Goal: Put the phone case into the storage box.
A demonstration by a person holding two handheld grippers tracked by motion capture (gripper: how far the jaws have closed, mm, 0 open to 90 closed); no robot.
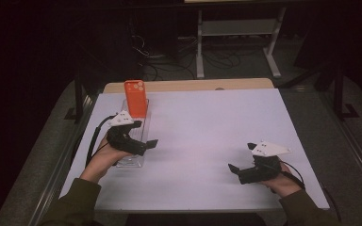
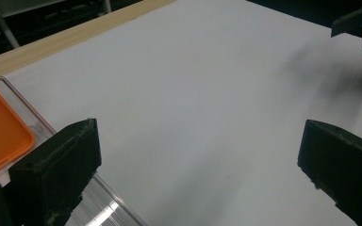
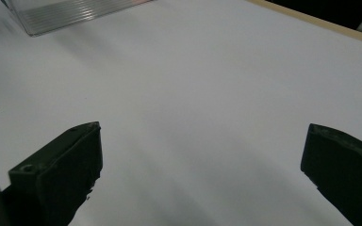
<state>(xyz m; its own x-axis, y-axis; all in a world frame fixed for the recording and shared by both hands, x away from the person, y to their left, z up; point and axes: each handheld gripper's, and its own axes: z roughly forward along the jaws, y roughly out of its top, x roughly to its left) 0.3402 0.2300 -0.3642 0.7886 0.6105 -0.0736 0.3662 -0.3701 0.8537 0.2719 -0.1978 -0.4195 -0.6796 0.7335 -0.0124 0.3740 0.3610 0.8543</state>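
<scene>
Orange phone point(image 1: 135, 98) stands in clear tray point(image 1: 135, 157).

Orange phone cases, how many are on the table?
1: the orange phone case stands in the clear tray at the table's left, just beyond the left gripper.

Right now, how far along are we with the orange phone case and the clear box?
The orange phone case already stands in the clear box. Nothing is in hand: the left gripper beside the box and the right gripper are open and empty. What's left I can't tell.
</scene>
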